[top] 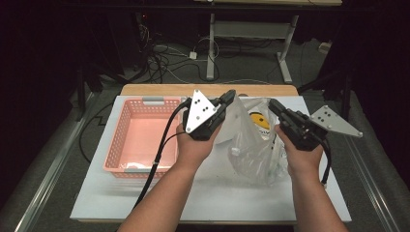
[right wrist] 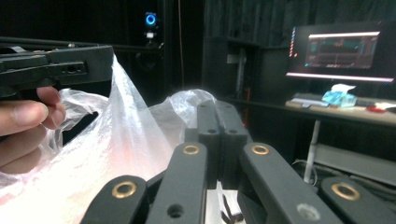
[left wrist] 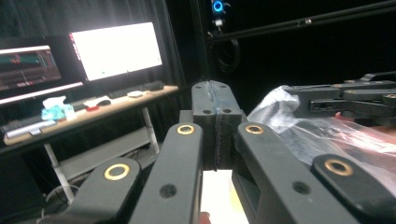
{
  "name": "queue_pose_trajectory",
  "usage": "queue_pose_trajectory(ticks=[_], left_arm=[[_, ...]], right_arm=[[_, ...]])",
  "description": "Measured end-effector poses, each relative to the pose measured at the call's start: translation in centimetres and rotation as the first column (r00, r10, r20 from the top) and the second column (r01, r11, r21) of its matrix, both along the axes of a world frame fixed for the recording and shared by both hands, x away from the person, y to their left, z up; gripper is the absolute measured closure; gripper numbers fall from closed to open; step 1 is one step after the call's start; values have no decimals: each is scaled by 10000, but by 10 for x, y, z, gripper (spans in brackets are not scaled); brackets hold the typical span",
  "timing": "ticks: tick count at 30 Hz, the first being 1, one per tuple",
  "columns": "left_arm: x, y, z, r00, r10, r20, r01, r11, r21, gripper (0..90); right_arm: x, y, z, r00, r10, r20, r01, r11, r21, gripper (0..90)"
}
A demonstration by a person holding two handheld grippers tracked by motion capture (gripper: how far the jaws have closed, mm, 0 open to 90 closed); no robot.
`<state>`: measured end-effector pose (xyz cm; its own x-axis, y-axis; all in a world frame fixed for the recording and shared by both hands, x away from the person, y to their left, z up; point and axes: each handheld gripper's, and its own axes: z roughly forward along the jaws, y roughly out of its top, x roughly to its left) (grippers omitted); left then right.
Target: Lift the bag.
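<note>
A clear plastic bag [top: 246, 142] hangs above the white table top [top: 217, 203], stretched between my two grippers. Inside it are a yellow-and-black item [top: 259, 120] and some small clear pieces. My left gripper [top: 229, 95] is shut on the bag's left upper edge, its jaws pressed together in the left gripper view [left wrist: 215, 93]. My right gripper [top: 272, 105] is shut on the right upper edge. The film bunches just behind its closed tips [right wrist: 215, 109]. In the right gripper view the bag [right wrist: 121, 140] rises to a peak at the left gripper [right wrist: 56, 67].
A pink slotted basket [top: 116, 145] stands on the left half of the table, with nothing inside it. Cables trail from both grippers over the table. A desk with lit monitors [left wrist: 116, 49] stands off to the side, and floor cables lie beyond the table's far edge.
</note>
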<state>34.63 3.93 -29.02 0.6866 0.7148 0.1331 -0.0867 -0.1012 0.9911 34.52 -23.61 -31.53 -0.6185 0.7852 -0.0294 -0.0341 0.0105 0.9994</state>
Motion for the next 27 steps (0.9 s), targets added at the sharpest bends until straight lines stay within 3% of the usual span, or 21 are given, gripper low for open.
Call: queue_pose_trajectory(ticks=[11, 16, 19, 23, 27], left_arm=[[17, -4, 40, 9987, 225, 451, -205, 9988, -435, 888], [19, -7, 47, 9981, 136, 593, -99, 9980, -631, 887], [24, -8, 41, 9989, 192, 431, -170, 9985, -514, 887], [36, -6, 24, 9994, 282, -177, -292, 9980, -559, 886], [44, -4, 11, 9974, 369, -613, -385, 9989, -263, 886]], right_arm=[[11, -15, 50, 9943, -765, 736, 722, 9956, 600, 900], [13, -17, 65, 9895, -1006, 1037, 934, 9930, 727, 900], [16, -18, 62, 9896, -1063, 970, 1005, 9930, 626, 900], [23, -19, 46, 9919, -1133, 580, 1105, 9926, 499, 900], [29, -20, 32, 9926, -1197, 223, 1188, 9923, 360, 900]])
